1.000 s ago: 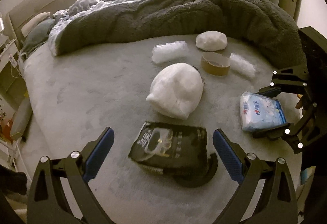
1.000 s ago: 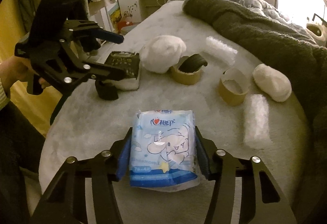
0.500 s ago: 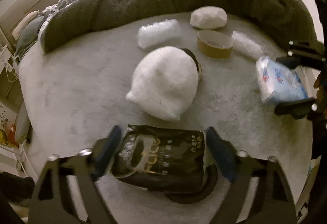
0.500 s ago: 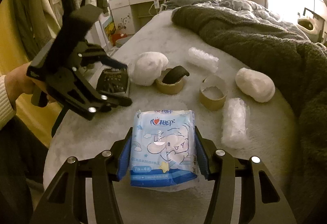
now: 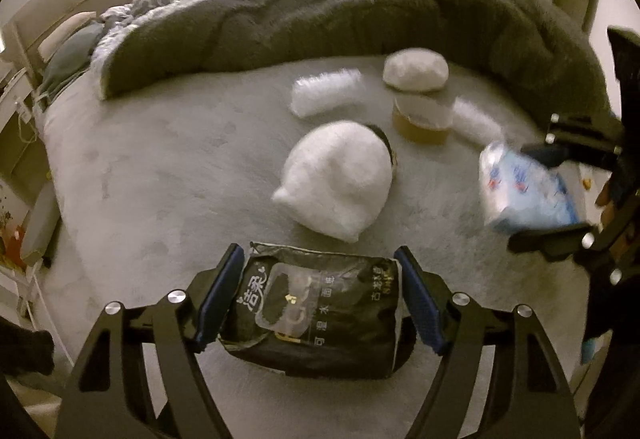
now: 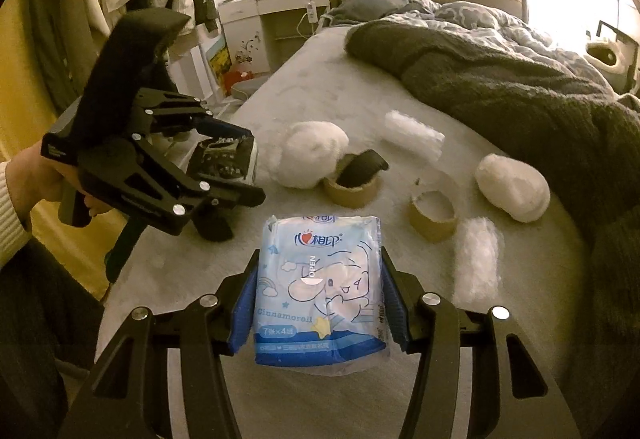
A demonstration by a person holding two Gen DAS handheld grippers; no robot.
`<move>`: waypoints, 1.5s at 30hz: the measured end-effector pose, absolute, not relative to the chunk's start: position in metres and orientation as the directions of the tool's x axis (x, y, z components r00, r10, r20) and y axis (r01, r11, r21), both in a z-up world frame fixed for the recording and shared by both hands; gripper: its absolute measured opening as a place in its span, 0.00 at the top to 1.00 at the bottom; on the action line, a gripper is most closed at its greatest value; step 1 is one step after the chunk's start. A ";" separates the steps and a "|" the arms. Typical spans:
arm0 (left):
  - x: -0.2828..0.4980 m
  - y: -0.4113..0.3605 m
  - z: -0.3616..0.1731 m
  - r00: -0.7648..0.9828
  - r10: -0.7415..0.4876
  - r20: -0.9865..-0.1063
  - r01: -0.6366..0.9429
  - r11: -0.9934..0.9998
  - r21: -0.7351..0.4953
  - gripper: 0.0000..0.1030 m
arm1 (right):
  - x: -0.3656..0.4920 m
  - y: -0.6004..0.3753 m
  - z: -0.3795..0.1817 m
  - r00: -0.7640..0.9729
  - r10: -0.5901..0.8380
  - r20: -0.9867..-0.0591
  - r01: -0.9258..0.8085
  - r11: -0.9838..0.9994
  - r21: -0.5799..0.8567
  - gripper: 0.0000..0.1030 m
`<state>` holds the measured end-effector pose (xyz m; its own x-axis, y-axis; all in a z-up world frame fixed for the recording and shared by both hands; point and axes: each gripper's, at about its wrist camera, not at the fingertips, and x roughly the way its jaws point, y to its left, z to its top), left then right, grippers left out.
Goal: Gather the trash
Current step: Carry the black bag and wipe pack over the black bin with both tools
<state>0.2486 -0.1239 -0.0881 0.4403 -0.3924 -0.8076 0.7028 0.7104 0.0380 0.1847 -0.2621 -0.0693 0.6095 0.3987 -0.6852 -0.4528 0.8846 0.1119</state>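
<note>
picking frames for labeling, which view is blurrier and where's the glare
Left wrist view: motion-smeared, worst on the blue tissue pack and bubble wrap roll; window glare at top. Right wrist view: sharper, the pack's print readable, yellow cast, window blown out top right.

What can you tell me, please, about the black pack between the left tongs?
The black soft-plastic wipes pack is glossy and crinkled, printed with white and gold characters around a clear oval flap. It lies label-up, clamped at both sides by the blue pads of the left tongs. The right wrist view shows it lifted above the grey bed cover.
</note>
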 end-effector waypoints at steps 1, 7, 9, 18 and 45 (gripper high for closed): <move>0.248 -0.119 -0.084 0.455 -0.406 -0.793 0.685 0.728 0.020 0.24 | 0.186 -0.260 -0.068 0.612 0.398 -0.684 -0.453 0.885 0.110 0.47; 0.244 -0.095 -0.067 0.531 -0.441 -0.724 0.608 0.793 -0.037 0.24 | 0.192 -0.240 -0.054 0.625 0.418 -0.660 -0.459 0.880 0.123 0.47; 0.243 -0.084 -0.061 0.561 -0.437 -0.703 0.569 0.820 -0.056 0.24 | 0.195 -0.230 -0.049 0.626 0.432 -0.650 -0.466 0.875 0.132 0.47; 0.238 -0.025 -0.063 0.649 -0.302 -0.699 0.365 0.929 -0.063 0.24 | 0.208 -0.185 -0.037 0.613 0.466 -0.638 -0.485 0.860 0.161 0.47; 0.217 0.110 -0.153 0.509 -0.050 -0.860 0.029 0.999 -0.040 0.24 | 0.233 -0.034 -0.055 0.494 0.522 -0.696 -0.550 0.807 0.215 0.47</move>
<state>0.2169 0.1096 -0.1528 0.5087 -0.0496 -0.8595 0.0290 0.9988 -0.0405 0.2334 -0.0341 -0.0554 0.4943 0.5215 -0.6955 -0.5498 0.8072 0.2146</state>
